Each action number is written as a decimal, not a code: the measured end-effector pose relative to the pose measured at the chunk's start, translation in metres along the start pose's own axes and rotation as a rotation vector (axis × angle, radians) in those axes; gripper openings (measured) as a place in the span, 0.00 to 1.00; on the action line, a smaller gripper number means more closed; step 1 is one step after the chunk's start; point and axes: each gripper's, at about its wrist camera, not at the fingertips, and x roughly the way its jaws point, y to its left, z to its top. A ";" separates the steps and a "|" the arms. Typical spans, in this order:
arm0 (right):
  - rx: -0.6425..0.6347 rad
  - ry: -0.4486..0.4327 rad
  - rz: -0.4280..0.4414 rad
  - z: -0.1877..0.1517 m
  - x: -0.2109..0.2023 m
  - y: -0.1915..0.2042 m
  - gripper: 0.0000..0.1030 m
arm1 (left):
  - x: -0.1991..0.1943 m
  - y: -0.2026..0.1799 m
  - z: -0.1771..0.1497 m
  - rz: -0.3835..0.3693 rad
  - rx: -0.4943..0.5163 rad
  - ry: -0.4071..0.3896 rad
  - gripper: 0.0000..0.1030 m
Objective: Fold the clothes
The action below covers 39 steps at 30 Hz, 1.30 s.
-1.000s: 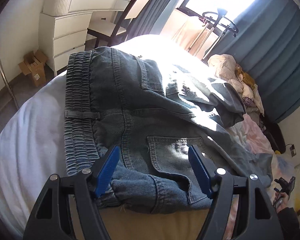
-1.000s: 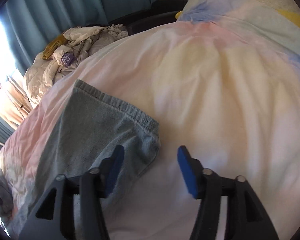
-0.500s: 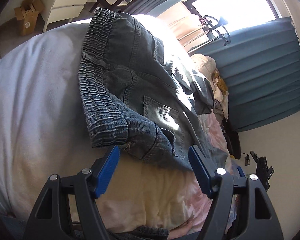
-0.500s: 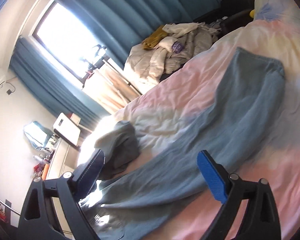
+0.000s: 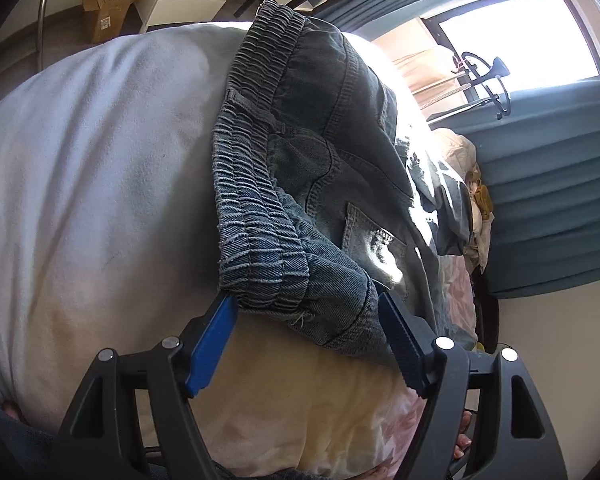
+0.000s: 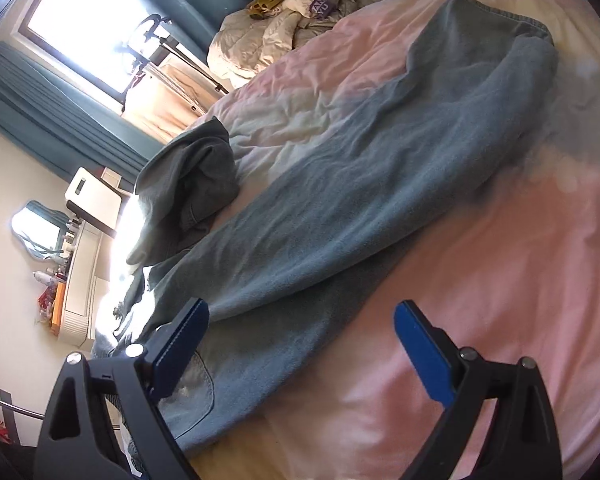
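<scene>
Lining up on the jeans point(image 5: 320, 184)

Both grippers, left gripper point(image 5: 306, 344) and right gripper point(image 6: 300, 344), are hovering released; take the waistband corner point(image 5: 296, 292) squarely.

In the right wrist view the pink bed cover point(image 6: 480, 300) lies bare to the right of the long jeans point(image 6: 340, 208), open for a pass. Far off, a heap of clothes point(image 6: 300, 28) blocks the bed's edge. In the left wrist view the white bedding point(image 5: 100, 184) left of the waistband point(image 5: 256, 208) is free (smooth, uncluttered).
</scene>
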 end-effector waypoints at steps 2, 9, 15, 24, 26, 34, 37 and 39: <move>-0.013 0.019 0.007 -0.005 0.006 0.004 0.92 | 0.002 -0.001 0.000 0.031 -0.020 -0.003 0.72; -0.028 0.131 0.030 -0.014 0.038 0.003 0.92 | 0.015 0.006 -0.002 0.109 -0.137 0.033 0.72; -0.005 0.196 0.043 -0.021 0.055 0.001 0.92 | 0.030 0.019 -0.004 0.063 -0.255 0.052 0.72; -0.073 0.176 -0.023 -0.019 0.064 0.006 0.92 | 0.020 0.000 0.022 -0.031 -0.140 -0.071 0.37; -0.082 0.178 -0.033 -0.020 0.065 0.006 0.92 | 0.009 -0.010 0.023 -0.038 -0.087 -0.102 0.28; -0.098 0.157 -0.054 -0.020 0.054 0.001 0.92 | -0.074 -0.036 0.006 -0.077 0.049 -0.217 0.13; -0.074 0.167 -0.018 -0.020 0.049 -0.001 0.92 | -0.084 -0.037 -0.007 -0.003 0.098 -0.201 0.13; -0.074 0.167 -0.004 -0.020 0.046 0.001 0.92 | -0.079 -0.030 -0.012 0.071 0.121 -0.178 0.14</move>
